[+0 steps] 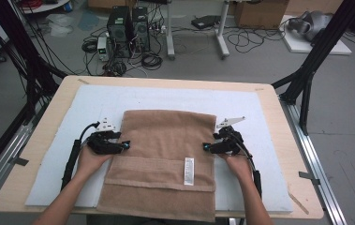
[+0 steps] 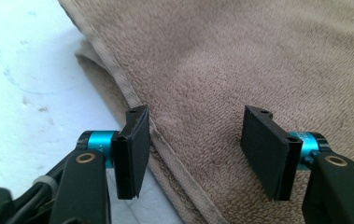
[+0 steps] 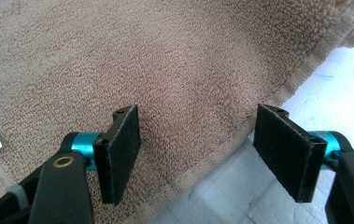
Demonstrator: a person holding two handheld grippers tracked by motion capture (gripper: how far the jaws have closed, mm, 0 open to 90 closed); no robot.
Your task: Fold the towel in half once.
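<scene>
Straddling towel [image 3: 174, 65] hem, right claw [image 3: 198, 154] apart; whole towel overhead.

A folded brown towel [image 1: 163, 157] lies on the white mat [image 1: 259, 112], left tongs [image 1: 127, 145] and right tongs [image 1: 205, 147] at its side edges.

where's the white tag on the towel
In the high view the white tag lies on the towel, right of its middle and toward the near edge, just below the right gripper. The right gripper view shows it at the left edge.

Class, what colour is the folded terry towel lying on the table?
Light brown, a tan shade; the folded terry towel shows best in the high view.
</scene>
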